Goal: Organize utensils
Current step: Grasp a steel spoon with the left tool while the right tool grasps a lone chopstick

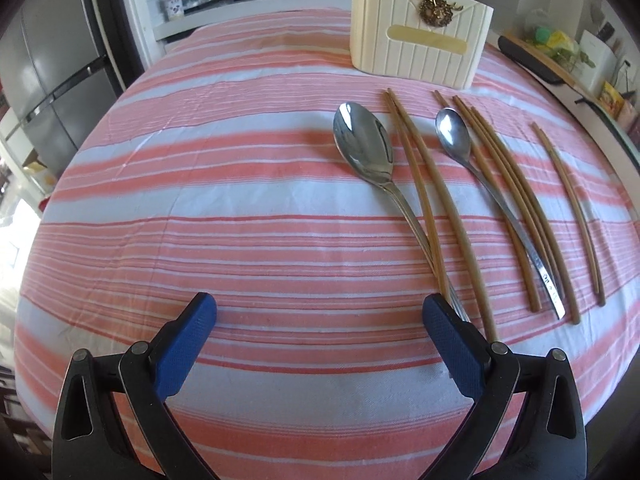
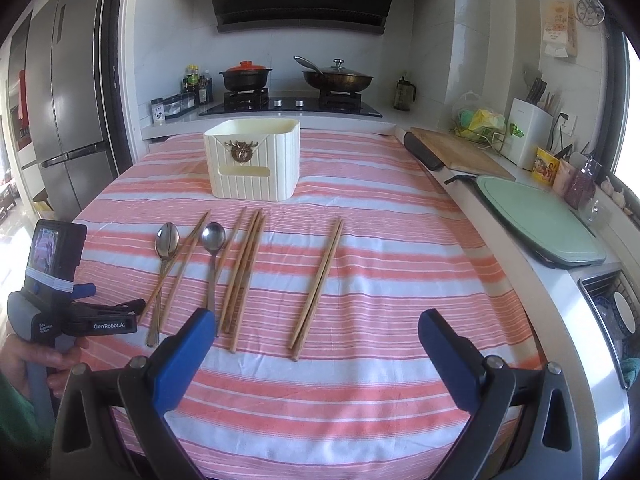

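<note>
A cream ribbed utensil holder [image 1: 420, 48] [image 2: 254, 160] stands at the far middle of the striped cloth. In front of it lie a large steel spoon [image 1: 366, 148] [image 2: 166, 242], a smaller spoon [image 1: 454, 134] [image 2: 213, 238] and several wooden chopsticks [image 1: 432, 208] [image 2: 242, 272], with one pair [image 2: 318, 284] apart to the right. My left gripper [image 1: 320, 312] is open and empty, low over the cloth, its right finger beside the large spoon's handle end. My right gripper [image 2: 316, 328] is open and empty, before the right chopstick pair. The left gripper's body also shows in the right wrist view [image 2: 80, 308].
The table [image 2: 380, 380] wears a pink and white striped cloth. A counter along the right holds a wooden board [image 2: 460, 152], a green board [image 2: 544, 224] and a knife block [image 2: 528, 132]. A stove with pots [image 2: 292, 88] is behind; a fridge [image 2: 68, 120] stands at left.
</note>
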Demonstrator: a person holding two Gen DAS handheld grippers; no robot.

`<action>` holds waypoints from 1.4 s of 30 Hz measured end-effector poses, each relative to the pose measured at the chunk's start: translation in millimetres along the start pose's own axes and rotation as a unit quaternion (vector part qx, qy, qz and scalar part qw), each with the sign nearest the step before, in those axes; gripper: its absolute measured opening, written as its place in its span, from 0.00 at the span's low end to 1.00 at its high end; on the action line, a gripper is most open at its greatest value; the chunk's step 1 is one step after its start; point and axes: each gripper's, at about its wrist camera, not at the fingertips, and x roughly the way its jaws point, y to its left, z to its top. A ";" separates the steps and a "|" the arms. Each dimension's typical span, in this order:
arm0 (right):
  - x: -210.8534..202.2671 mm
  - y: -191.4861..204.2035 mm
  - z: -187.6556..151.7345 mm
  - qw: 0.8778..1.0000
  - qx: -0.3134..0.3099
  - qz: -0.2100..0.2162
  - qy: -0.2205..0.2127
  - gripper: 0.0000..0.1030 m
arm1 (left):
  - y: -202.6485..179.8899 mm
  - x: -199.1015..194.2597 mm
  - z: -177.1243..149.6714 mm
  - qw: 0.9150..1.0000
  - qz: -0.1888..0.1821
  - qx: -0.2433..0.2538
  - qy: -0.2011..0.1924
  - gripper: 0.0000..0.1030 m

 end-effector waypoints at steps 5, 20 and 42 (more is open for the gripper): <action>9.1 -2.6 -3.3 1.000 0.007 0.003 0.013 1.00 | -7.2 0.8 4.8 1.000 -0.007 -0.005 -0.002 1.00; 59.9 -34.0 2.6 0.999 0.028 0.001 0.034 1.00 | -11.5 24.3 31.9 0.999 0.030 -0.025 0.003 1.00; 185.1 -54.8 4.4 0.987 0.004 0.008 0.161 0.99 | 17.0 19.2 19.4 1.000 0.022 0.013 -0.011 1.00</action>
